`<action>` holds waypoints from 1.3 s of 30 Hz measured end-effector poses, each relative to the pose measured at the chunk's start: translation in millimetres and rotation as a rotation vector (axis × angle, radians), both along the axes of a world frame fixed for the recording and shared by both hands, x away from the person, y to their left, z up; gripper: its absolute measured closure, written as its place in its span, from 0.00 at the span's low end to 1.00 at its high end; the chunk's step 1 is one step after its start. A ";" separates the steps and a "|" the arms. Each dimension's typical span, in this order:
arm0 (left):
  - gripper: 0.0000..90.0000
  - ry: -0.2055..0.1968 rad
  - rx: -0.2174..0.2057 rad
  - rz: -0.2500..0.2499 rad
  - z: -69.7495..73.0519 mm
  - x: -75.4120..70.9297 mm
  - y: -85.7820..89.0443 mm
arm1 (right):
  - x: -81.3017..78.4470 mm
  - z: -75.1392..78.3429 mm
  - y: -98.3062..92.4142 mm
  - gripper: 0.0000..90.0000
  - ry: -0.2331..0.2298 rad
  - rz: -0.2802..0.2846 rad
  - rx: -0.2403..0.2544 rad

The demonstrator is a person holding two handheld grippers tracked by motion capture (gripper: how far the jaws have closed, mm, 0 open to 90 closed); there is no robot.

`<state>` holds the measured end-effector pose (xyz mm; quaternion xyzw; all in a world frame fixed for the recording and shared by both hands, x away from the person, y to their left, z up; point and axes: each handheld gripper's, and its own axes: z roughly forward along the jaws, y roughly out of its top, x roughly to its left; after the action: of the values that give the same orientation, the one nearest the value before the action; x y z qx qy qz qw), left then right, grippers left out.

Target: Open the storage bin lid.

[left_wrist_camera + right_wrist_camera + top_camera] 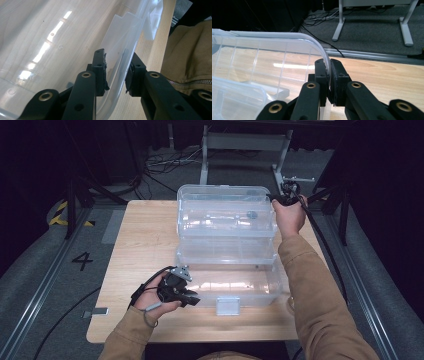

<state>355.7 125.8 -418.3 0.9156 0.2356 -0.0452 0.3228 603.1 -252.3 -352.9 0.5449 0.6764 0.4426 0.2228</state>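
right gripper (329,75) pinches the clear lid's (225,210) rim; left gripper (116,75) straddles the clear box's (235,285) wall, contact hard to tell.

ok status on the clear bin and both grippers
Right gripper shut on lid rim. Left gripper straddles clear bin wall, grip unclear. Nothing in the way.

So it's a clear see-through plastic storage box (226,217) sitting upright on the far half of the light wooden table (135,245), open at the top. Its matching clear plastic lid (235,285) (with a whitish latch tab on the near edge) lies just in front, tucked against the box's base.
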 end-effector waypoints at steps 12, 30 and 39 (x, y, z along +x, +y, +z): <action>0.81 0.000 0.000 -0.002 0.0 0.1 0.2 | 9.5 -9.6 0.4 0.94 0.043 -0.003 0.003; 0.81 0.000 -0.001 0.002 -0.1 0.1 0.3 | 19.9 -20.9 -3.7 0.94 0.108 0.003 0.038; 0.81 -0.002 0.003 0.005 0.2 0.0 0.4 | 25.5 -27.5 -3.7 0.94 0.142 0.007 0.031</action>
<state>355.7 126.2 -418.0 0.9155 0.2375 -0.0434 0.3217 628.6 -256.0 -380.4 0.5761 0.6853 0.4141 0.1642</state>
